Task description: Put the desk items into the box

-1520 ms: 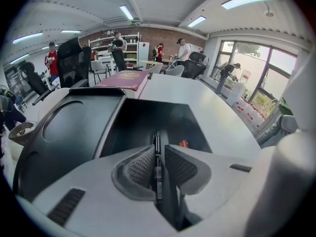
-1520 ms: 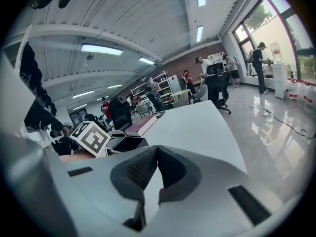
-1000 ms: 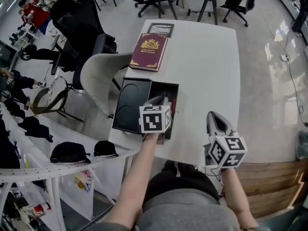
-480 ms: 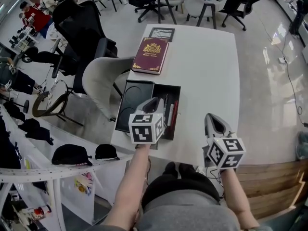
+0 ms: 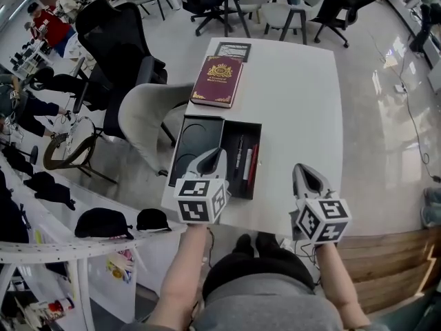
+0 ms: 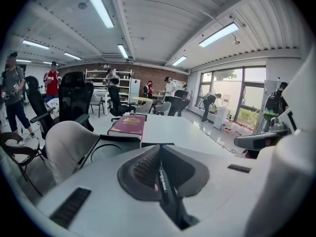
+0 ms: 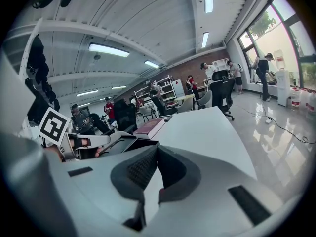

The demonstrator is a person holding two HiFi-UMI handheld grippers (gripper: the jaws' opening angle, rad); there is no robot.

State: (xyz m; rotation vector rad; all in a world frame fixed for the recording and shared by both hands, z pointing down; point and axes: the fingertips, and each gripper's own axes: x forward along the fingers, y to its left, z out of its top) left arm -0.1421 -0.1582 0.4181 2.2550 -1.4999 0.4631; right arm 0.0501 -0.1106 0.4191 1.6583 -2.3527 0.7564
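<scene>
A black box (image 5: 231, 138) lies open near the white table's (image 5: 296, 102) left edge, its lid (image 5: 193, 140) flat beside it. Inside lie a dark pen (image 5: 239, 154) and a red pen (image 5: 251, 165). My left gripper (image 5: 212, 158) hovers over the box's near end; its jaws have just been closing and now meet, with nothing visible between them (image 6: 159, 149). My right gripper (image 5: 306, 174) hangs over the front right of the table, jaws together and empty (image 7: 157, 149). A maroon book (image 5: 218, 80) and a dark framed card (image 5: 232, 49) lie beyond the box.
A white shell chair (image 5: 141, 119) and a black office chair (image 5: 114, 29) stand close to the table's left side. A white rail with black caps (image 5: 100, 219) runs at lower left. More chairs stand past the far end, and people move about in the background.
My left gripper has pulled back from over the box toward the front edge and risen, uncovering the pens inside. The right gripper has hardly moved.
</scene>
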